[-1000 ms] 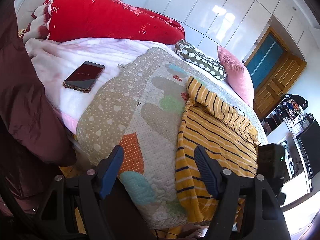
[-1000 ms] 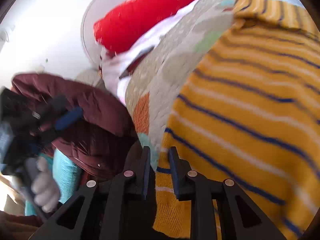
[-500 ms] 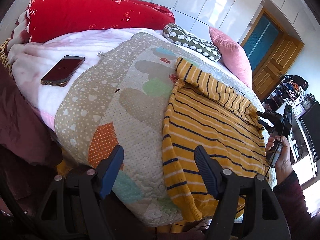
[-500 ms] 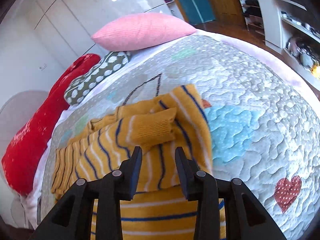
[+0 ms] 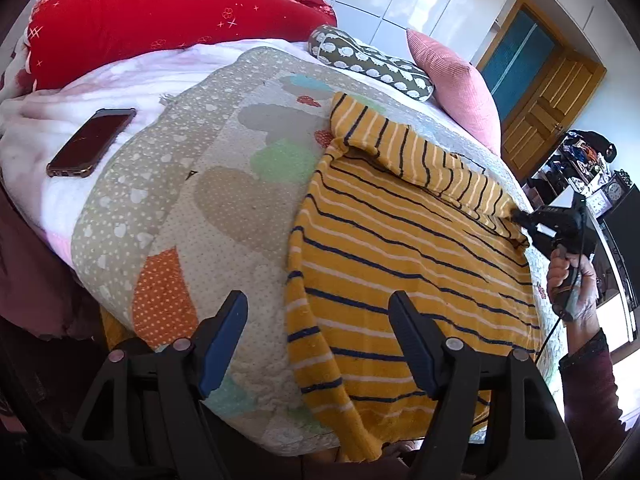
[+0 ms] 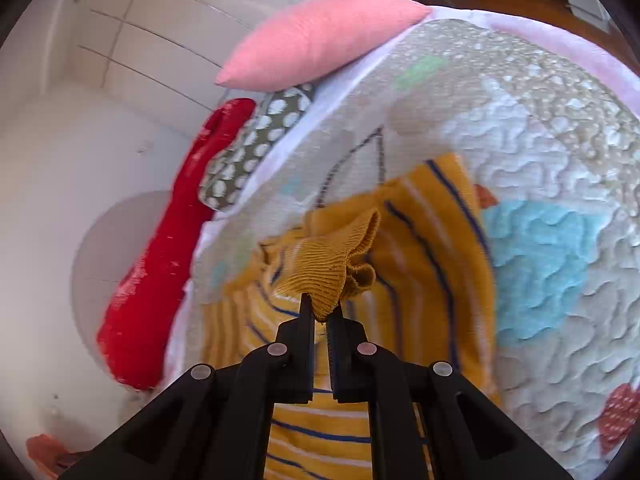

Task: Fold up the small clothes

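A yellow sweater (image 5: 404,264) with navy and white stripes lies flat on a patterned quilt (image 5: 224,208) on a bed. One sleeve (image 5: 424,156) is folded across its top. My left gripper (image 5: 320,316) is open and empty, hovering above the sweater's lower left hem. My right gripper (image 6: 321,310) is shut on the sleeve's ribbed cuff (image 6: 332,260) and lifts it off the sweater (image 6: 420,248). It shows in the left wrist view (image 5: 520,218) at the sweater's right edge, held by a hand.
A phone (image 5: 92,142) lies on the pink blanket at the left. A red duvet (image 5: 160,24), a spotted pillow (image 5: 372,64) and a pink cushion (image 5: 456,80) line the far side. A dark red coat (image 5: 28,280) hangs at the left bed edge.
My right gripper has left the sweater's lower hem, gone to the sleeve cuff and shut on it, lifting it. My left gripper stays open and has shifted slightly.
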Demonstrator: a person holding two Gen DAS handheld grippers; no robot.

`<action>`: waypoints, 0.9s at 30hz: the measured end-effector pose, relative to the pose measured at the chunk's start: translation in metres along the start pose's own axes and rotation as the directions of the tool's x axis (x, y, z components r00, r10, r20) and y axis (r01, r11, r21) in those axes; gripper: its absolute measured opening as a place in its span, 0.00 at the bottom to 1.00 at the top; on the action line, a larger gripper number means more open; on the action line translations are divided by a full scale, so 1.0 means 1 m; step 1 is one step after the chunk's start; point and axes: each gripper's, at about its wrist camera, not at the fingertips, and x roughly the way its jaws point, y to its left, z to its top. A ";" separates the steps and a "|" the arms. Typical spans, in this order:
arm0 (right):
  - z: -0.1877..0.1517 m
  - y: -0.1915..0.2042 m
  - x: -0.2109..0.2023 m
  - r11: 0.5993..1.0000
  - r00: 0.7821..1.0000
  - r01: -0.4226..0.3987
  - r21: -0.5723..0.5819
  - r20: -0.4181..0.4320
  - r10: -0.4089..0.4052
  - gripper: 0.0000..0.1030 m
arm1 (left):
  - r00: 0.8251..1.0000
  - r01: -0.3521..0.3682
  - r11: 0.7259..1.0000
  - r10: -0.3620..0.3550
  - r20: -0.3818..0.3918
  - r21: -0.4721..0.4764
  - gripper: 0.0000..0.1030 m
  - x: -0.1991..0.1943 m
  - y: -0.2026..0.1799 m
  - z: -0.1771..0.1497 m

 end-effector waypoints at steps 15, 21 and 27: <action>0.013 -0.023 -0.036 0.959 0.963 0.239 -0.150 0.167 -0.214 0.76 | 0.999 0.022 0.955 -0.008 -0.047 0.295 0.70 0.130 -0.086 0.152; 0.047 -0.039 0.015 0.959 0.969 0.245 -0.141 0.075 -0.236 0.77 | 0.991 -0.005 0.971 0.036 -0.125 0.239 0.70 0.234 -0.081 0.225; 0.058 -0.016 0.052 0.933 0.976 0.210 -0.293 0.006 -0.218 0.39 | 0.977 0.025 0.947 0.046 -0.210 0.319 0.64 0.275 -0.095 0.229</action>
